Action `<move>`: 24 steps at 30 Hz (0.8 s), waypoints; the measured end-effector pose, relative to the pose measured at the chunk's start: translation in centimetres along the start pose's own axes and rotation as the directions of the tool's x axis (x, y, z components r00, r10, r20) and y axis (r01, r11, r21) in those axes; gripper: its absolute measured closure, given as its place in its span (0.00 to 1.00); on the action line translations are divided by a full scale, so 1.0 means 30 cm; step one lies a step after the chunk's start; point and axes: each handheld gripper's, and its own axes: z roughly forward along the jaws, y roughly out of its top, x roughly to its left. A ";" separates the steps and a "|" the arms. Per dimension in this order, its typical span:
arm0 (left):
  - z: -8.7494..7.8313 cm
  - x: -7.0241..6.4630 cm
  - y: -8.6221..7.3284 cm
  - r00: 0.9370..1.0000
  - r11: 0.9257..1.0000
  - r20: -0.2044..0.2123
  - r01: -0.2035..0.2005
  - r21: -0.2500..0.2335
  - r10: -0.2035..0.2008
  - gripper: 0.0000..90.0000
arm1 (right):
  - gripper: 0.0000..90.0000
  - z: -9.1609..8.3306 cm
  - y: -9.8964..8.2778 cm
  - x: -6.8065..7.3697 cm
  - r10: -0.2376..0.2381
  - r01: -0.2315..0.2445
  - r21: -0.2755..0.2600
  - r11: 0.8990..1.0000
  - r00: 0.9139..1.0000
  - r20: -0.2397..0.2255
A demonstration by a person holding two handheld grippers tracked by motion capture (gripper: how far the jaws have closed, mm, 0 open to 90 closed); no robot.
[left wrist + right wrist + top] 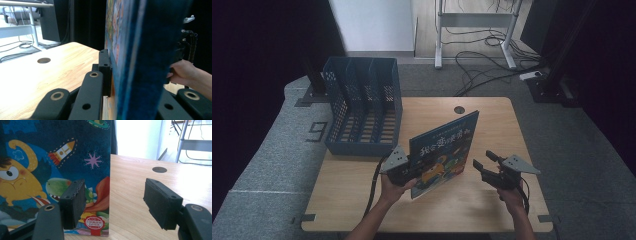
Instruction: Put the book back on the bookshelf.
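Observation:
A picture book (pixel 443 150) with a dark blue cartoon space cover stands upright and tilted on the wooden table (pixel 492 120). My left gripper (pixel 414 172) is shut on its lower left part. In the left gripper view the book (pixel 140 50) is seen edge-on, with one black pad (pixel 105 67) pressed against the cover. My right gripper (pixel 483 160) stands open just right of the book and apart from it. In the right gripper view the cover (pixel 50 157) is at the left, partly behind my left pad (pixel 73 200), and nothing lies between the pads of my right gripper (pixel 117 200).
A blue perforated file rack (pixel 362 105) with several slots stands at the table's back left, next to the book. A round cable hole (pixel 459 109) sits near the far edge. Cables and a desk frame (pixel 472 30) lie on the floor beyond.

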 end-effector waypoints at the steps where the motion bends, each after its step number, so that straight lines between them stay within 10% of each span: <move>1: -0.001 0.001 0.000 1.000 1.000 0.002 0.001 -0.001 -0.001 0.91 | 0.36 -0.002 -0.002 -0.001 0.001 -0.001 0.000 1.000 1.000 0.001; 24: -0.071 0.023 0.079 1.000 0.998 -0.017 -0.021 -0.054 0.021 0.91 | 0.36 -0.003 -0.025 -0.016 0.011 -0.011 0.028 1.000 1.000 0.002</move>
